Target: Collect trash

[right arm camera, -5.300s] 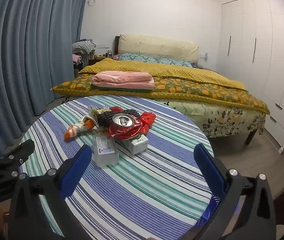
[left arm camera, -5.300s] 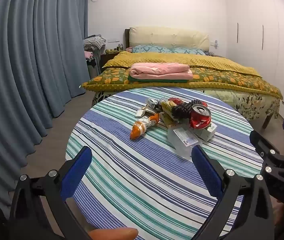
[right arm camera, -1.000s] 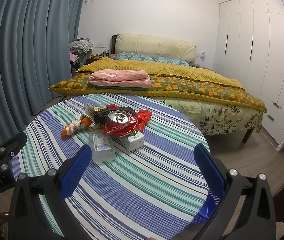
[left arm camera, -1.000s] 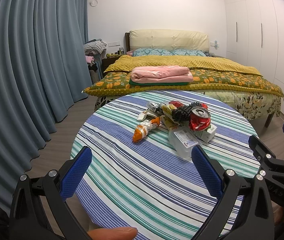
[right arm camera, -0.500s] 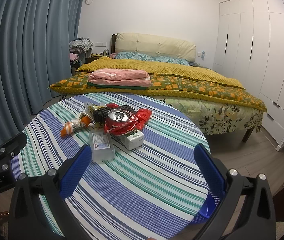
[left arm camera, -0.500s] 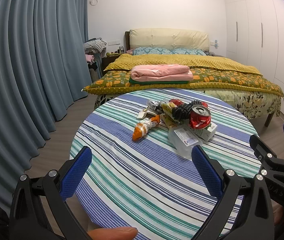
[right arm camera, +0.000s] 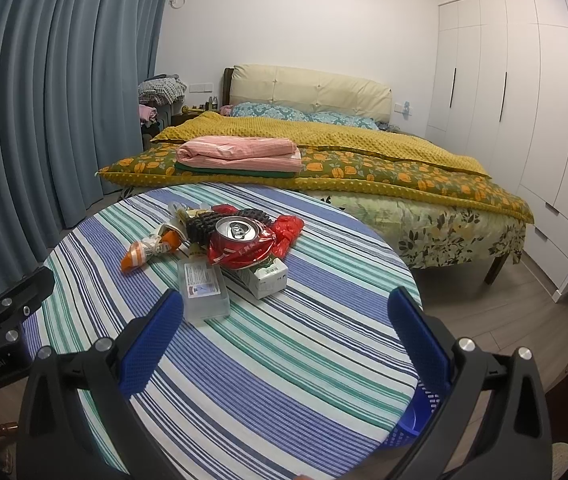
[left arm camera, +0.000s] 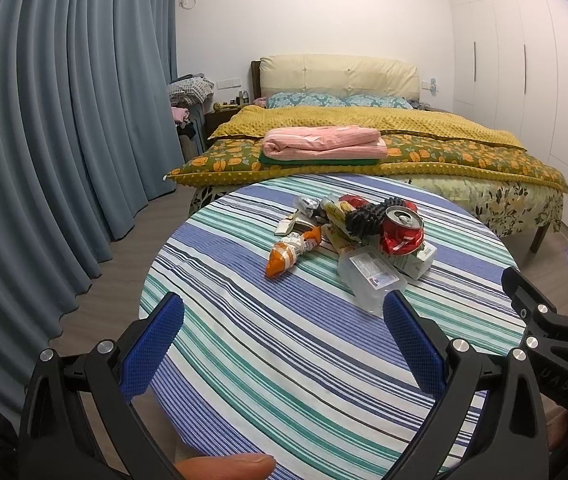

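A pile of trash lies on the round striped table [left arm camera: 284, 344]: a crushed red can [left arm camera: 402, 229], an orange wrapper [left arm camera: 290, 251], a clear plastic box [left arm camera: 372, 276], a white carton [left arm camera: 420, 260], a black ridged item [left arm camera: 366, 214] and foil wrappers. In the right wrist view the can [right arm camera: 240, 242], clear box [right arm camera: 204, 290], carton [right arm camera: 266, 274] and orange wrapper [right arm camera: 146, 252] show too. My left gripper [left arm camera: 282, 344] is open and empty, short of the pile. My right gripper [right arm camera: 284, 342] is open and empty, near the table's front.
A blue plastic basket [right arm camera: 420, 412] stands on the floor below the table's right edge. A bed [left arm camera: 384, 140] with folded pink cloth is behind the table. Blue curtains [left arm camera: 64, 140] hang at left, white wardrobes [right arm camera: 524, 120] at right.
Both views have shifted only slightly; the grippers stay open and the trash has not moved.
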{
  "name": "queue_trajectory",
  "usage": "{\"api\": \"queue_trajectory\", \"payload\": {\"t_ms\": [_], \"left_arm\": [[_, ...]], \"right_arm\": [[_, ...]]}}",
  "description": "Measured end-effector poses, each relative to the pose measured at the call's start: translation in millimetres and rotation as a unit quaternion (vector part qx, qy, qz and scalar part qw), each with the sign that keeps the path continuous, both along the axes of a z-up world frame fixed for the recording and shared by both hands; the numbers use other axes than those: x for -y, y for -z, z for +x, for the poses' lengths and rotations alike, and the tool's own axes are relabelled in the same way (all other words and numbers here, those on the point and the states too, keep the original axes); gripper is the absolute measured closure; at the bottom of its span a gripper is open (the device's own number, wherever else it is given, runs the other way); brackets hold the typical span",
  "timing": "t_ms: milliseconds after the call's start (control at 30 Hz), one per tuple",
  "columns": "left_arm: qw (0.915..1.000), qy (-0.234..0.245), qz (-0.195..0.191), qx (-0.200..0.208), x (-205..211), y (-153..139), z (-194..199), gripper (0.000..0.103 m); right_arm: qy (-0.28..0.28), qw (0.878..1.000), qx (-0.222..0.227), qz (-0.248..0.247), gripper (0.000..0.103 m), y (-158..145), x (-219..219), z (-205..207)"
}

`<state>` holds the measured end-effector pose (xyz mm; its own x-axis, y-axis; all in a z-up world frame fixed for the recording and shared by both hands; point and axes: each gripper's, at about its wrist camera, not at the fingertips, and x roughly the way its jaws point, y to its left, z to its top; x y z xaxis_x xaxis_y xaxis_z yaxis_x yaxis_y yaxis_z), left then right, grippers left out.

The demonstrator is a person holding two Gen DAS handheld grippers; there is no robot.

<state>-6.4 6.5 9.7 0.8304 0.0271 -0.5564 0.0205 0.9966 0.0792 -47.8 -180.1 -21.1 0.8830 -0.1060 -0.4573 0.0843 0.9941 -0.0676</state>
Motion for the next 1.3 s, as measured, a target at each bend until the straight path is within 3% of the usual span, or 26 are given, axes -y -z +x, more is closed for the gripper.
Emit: {"api": "queue_trajectory", "payload": {"t_ms": [667,800,1300], "left_arm": [[1.0000,0.001,-0.002,-0.003,-2,3,-4,0.004],[0.9999,0.003,-0.002,-0.009,1,16,0,0.004],[0.9965,0.036,-0.006,-0.076,27,51,35,0.004]], "right_arm": [[0.009,1.000,0.008,0.003,0.004,9,13,-8],[0.019,1.000,0.007,0.007,0.005,10,19,-4],[0.043,0.999,-0.027,0.021,0.005,29,39,23]]}}
